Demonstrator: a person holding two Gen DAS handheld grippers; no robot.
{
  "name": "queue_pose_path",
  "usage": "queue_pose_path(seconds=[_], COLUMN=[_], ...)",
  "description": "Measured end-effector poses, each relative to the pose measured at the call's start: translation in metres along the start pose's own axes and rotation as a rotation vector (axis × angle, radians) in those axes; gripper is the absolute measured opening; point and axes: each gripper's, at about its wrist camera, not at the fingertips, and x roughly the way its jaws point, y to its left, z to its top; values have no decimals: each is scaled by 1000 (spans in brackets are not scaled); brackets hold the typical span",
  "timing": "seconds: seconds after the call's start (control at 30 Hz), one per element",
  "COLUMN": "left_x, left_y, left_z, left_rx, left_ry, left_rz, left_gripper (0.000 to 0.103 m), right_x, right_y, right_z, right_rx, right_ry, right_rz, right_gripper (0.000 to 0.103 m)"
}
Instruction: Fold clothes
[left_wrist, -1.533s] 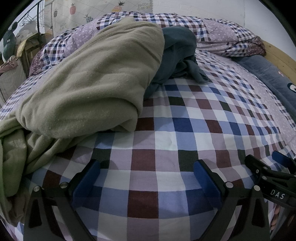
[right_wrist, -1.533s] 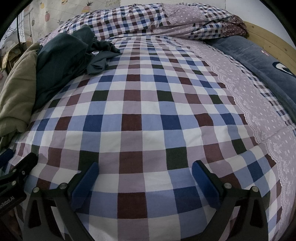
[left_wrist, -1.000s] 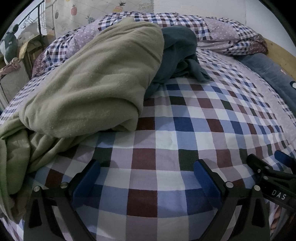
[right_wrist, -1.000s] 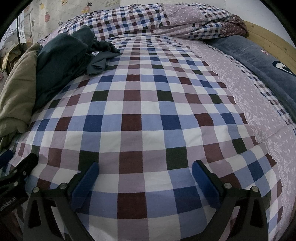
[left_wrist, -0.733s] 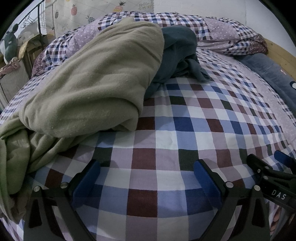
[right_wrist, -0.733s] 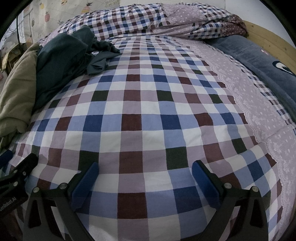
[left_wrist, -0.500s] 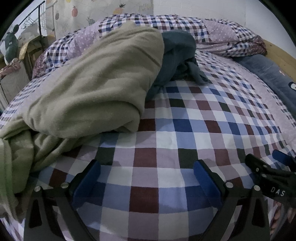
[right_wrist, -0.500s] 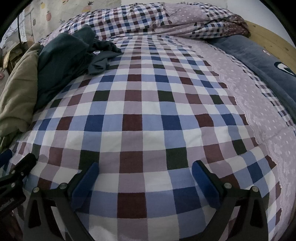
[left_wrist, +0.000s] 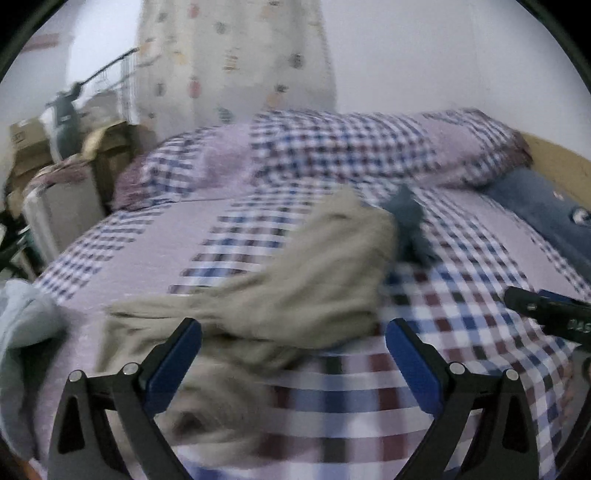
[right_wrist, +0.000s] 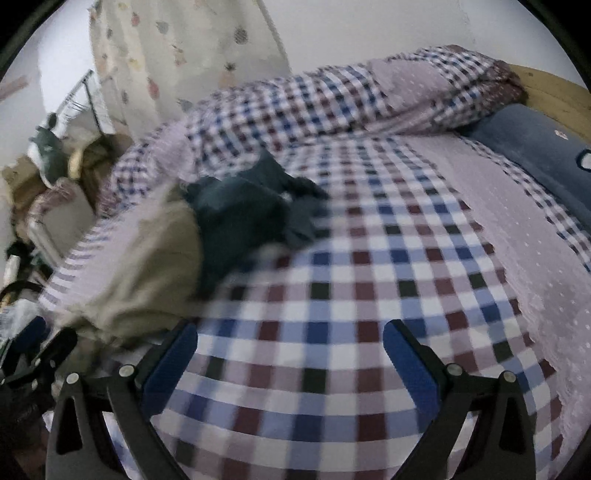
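Both your grippers are held above the near part of the bed, cameras looking forward across the checked sheet (right_wrist: 332, 280); both views are motion-blurred.

Left gripper (left_wrist: 293, 363): fingers spread wide, nothing between the blue pads (left_wrist: 173, 365). It sits over the near end of the khaki garment (left_wrist: 295, 295), which lies crumpled on the sheet, a blurred fold directly under the left pad. Contact with the cloth: cannot tell.

Right gripper (right_wrist: 290, 363): fingers spread wide, empty, over bare checked sheet. Its tip shows at the right edge of the left view, level with the left gripper; the left gripper's tip shows at the lower left of the right view.

Clothes: the khaki garment lies on the left side of the bed. A dark teal garment (right_wrist: 243, 210) is bunched just behind it, touching its far edge. A pale blue cloth (left_wrist: 22, 325) lies at the far left bed edge.

Far end: a rolled checked quilt (right_wrist: 332, 103), and a blue pillow (right_wrist: 535, 147) on the right.
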Motion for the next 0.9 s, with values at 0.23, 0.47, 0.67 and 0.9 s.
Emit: queue_pose_path(seconds=[0.23, 0.47, 0.67, 0.9], left_x=[-12, 17, 21, -4], left_y=[99, 98, 92, 97], left_z=[-13, -30, -19, 1], left_rx=[-260, -287, -321, -331], left_ry=[82, 233, 221, 121], left_rz=[-13, -163, -243, -344], left_gripper=[87, 56, 11, 0], right_x=[-1, 19, 30, 36], right_y=[44, 74, 97, 138], right_z=[3, -13, -31, -56], right_rx=[-37, -123, -176, -255], right_ry=[0, 59, 122, 160], right_rz=[127, 204, 313, 466], right_gripper=[103, 102, 101, 99])
